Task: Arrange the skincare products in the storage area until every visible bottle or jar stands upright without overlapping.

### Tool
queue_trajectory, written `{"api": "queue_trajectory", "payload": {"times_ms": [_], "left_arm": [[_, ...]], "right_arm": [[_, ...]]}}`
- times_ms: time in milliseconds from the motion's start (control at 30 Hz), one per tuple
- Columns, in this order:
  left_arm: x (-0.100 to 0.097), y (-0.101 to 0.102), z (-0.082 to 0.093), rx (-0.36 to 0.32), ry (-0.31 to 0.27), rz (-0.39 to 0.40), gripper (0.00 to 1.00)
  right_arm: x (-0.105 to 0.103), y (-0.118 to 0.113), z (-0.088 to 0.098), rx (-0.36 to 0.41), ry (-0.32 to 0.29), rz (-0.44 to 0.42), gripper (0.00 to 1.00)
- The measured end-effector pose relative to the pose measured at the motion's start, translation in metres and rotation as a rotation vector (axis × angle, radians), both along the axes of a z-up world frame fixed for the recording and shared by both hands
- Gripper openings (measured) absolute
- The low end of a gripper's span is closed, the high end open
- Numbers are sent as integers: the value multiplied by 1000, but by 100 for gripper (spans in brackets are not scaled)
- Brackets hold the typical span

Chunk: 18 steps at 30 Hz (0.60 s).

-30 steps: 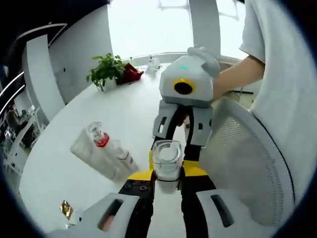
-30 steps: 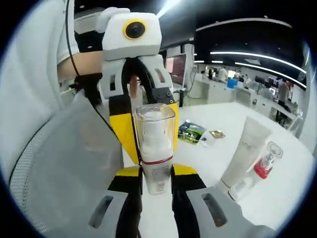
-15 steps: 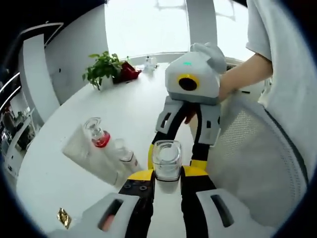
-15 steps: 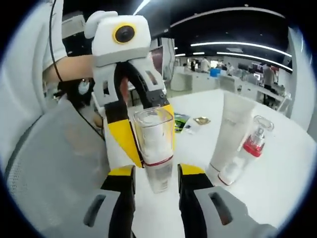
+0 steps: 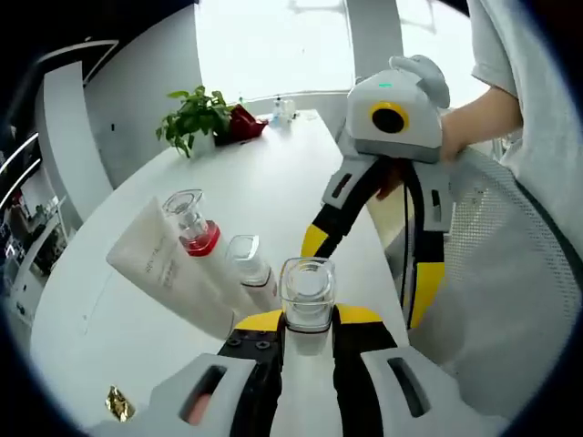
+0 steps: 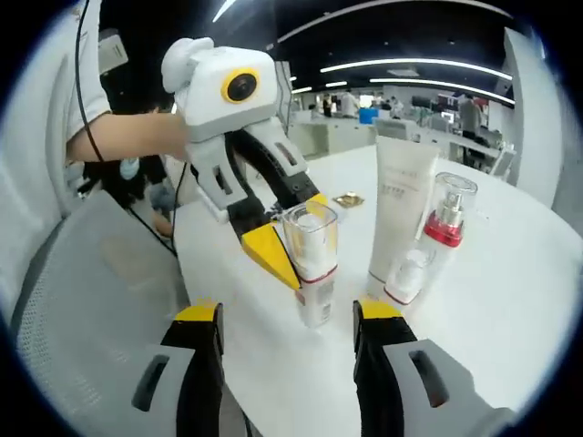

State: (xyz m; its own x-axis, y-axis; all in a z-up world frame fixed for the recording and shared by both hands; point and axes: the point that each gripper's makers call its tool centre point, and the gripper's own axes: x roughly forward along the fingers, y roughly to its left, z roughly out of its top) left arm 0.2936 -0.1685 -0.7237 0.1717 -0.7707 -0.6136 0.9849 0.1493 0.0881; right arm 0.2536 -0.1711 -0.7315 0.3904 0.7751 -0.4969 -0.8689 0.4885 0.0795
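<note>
A small bottle with a clear square cap (image 5: 307, 289) (image 6: 312, 259) stands upright on the white table (image 5: 264, 191), and my left gripper (image 5: 308, 319) (image 6: 303, 266) is shut on it. My right gripper (image 6: 287, 314) (image 5: 369, 264) is open, its jaws spread wide and clear of the bottle on either side. Beside the bottle are a white tube (image 5: 150, 264) (image 6: 399, 205), a bottle with a red collar (image 5: 193, 226) (image 6: 446, 223) and a small clear-capped bottle (image 5: 248, 259) (image 6: 406, 273). The three touch or lean against one another.
A grey mesh chair (image 5: 496, 300) (image 6: 82, 300) sits close to the table's edge beside the grippers. A potted plant (image 5: 196, 123) and a red object (image 5: 241, 127) stand at the far end. A small gold packet (image 5: 118, 402) (image 6: 349, 198) lies on the table.
My right gripper has opened, let go of the clear-capped bottle and drawn back. The left gripper still holds that bottle, now closer to the tube and the red-collared bottle.
</note>
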Motion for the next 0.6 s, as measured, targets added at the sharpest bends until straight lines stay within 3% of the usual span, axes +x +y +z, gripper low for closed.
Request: {"api": "queue_trajectory", "payload": {"times_ms": [333, 600], "left_arm": [[30, 2, -17, -13, -7, 47, 24], [47, -1, -17, -21, -26, 72, 24]], "right_arm": [[11, -17, 5, 37, 11, -110, 75], [14, -19, 3, 47, 23, -141, 82]]}}
